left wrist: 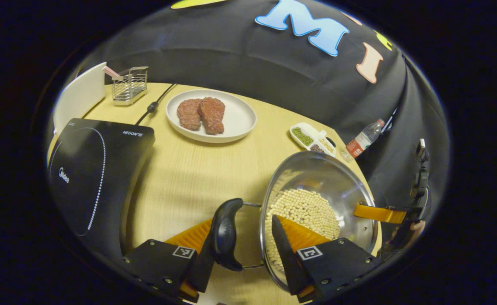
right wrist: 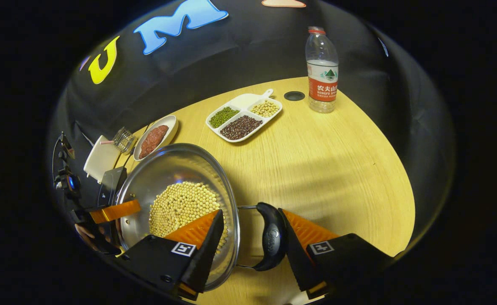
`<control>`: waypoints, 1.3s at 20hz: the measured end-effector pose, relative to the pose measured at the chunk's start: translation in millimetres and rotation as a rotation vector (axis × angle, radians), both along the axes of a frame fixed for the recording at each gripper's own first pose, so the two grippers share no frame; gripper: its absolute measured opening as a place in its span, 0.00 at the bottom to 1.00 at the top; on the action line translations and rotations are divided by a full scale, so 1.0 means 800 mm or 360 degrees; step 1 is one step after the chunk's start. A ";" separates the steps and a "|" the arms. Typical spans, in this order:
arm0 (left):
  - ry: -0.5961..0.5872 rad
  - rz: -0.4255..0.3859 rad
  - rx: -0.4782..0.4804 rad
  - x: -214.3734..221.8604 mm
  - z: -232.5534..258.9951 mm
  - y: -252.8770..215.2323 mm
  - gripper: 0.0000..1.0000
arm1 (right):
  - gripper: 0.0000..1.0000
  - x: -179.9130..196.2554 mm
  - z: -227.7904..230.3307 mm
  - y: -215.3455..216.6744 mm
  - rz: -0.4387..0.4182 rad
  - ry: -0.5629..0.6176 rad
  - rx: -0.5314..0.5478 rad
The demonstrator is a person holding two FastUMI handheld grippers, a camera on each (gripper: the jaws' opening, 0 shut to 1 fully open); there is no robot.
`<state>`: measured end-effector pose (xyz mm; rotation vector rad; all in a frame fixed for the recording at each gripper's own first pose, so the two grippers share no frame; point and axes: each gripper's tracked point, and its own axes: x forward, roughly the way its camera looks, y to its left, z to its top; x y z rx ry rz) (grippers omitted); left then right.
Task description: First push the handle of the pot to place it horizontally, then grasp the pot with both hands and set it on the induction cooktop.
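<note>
**Pot straddled at both handles, grip not yet closed**

The pot (left wrist: 316, 203), filled with pale beans (left wrist: 303, 212), is seen at the lower right of the left gripper view, on the table (left wrist: 189, 169), with the induction cooktop (left wrist: 92, 173) well apart at the left. The left gripper (left wrist: 248, 241) is spread wide across one black handle (left wrist: 225, 233) and the rim; the right gripper (right wrist: 250, 241) is likewise spread across the other handle (right wrist: 271, 241).

A one-sided or weak closure could let the pot tilt and beans be spilled during the lift. A slip on the smooth rim is also possible.

Whether any finger is already touching metal cannot be told; the pot's underside is hidden.
</note>
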<state>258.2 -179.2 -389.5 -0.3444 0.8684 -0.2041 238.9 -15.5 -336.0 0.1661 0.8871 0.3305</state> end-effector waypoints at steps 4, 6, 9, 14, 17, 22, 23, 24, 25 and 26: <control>0.0003 0.0035 0.0002 0.003 -0.009 0.004 0.67 | 0.70 0.006 -0.006 -0.011 0.0005 -0.0039 -0.0066; 0.0023 0.0054 -0.0041 0.003 -0.005 0.001 0.56 | 0.61 0.004 -0.009 -0.010 0.0014 -0.0039 -0.0062; 0.0042 0.0061 -0.0084 0.001 -0.008 -0.001 0.54 | 0.59 0.005 -0.009 -0.010 0.0023 -0.0038 -0.0051; 0.0066 0.0100 -0.0108 0.000 -0.008 -0.002 0.52 | 0.61 -0.006 -0.022 0.000 0.0006 0.0140 0.0110; 0.0061 0.0087 -0.0091 0.001 -0.007 -0.001 0.51 | 0.58 -0.005 -0.027 0.000 -0.0032 0.0120 0.0119; 0.0071 0.0090 -0.0071 -0.009 -0.008 0.001 0.49 | 0.53 -0.018 -0.024 -0.002 -0.0023 0.0104 0.0059; 0.0080 0.0097 -0.0079 -0.014 -0.007 0.002 0.49 | 0.51 -0.022 -0.021 -0.002 -0.0022 0.0102 0.0051; 0.0085 0.0101 -0.0085 -0.020 -0.005 0.003 0.49 | 0.51 -0.026 -0.018 -0.001 -0.0026 0.0096 0.0049; 0.0082 0.0103 -0.0086 -0.024 0.000 0.006 0.48 | 0.53 -0.031 -0.012 0.001 -0.0023 0.0088 0.0045; 0.0072 0.0101 -0.0082 -0.030 0.008 0.009 0.48 | 0.53 -0.037 -0.006 0.002 -0.0020 0.0079 0.0042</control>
